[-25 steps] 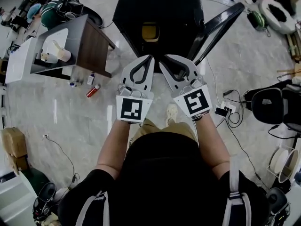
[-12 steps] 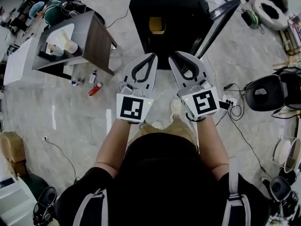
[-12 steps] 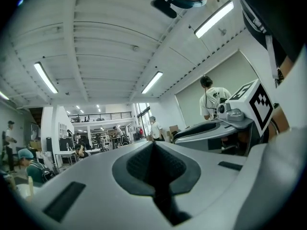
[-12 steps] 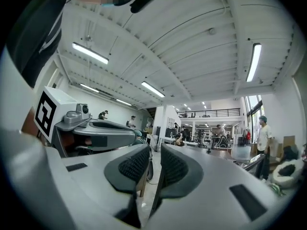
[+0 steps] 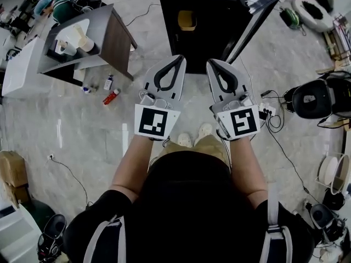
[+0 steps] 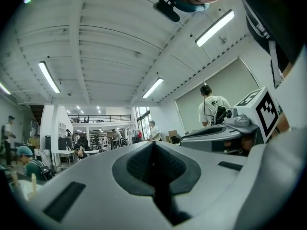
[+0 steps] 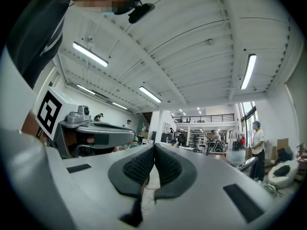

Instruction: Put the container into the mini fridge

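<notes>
Left gripper [image 5: 178, 60]: held in the person's left hand over the pale marbled floor [image 5: 82, 141], marker cube toward the body, tips pointed at the mini fridge [image 5: 211, 34]. Its fingers [image 6: 138, 166] are seen clenched, ribbed pads pressed together, with nothing caught between them. Right gripper [image 5: 211, 63]: carried beside the left one and just apart from it, pointed the same way. Its fingers [image 7: 139, 167] are likewise clenched tip to tip on nothing (a thin slit is left lower down between the pads). Mini fridge: black, standing on the floor ahead of both grippers and clear of their tips, its door [image 5: 249, 23] swung open to the right. Container [image 5: 187, 19]: yellow, lodged inside the fridge's dark opening, in its upper part; what it rests on cannot be made out. Counter [image 5: 116, 45]: a small grey and brown unit to the left of the fridge, well apart from it, with pale cups [image 5: 83, 39] kept on it. A red bottle [image 5: 111, 96] is laid on the floor near the counter's foot, with a smaller bottle [image 5: 108, 83] just beside it. A white power strip [image 5: 267, 110] with cables is found on the floor to the right of the right gripper. The person's shoes [image 5: 185, 140] are seen below the grippers.
</notes>
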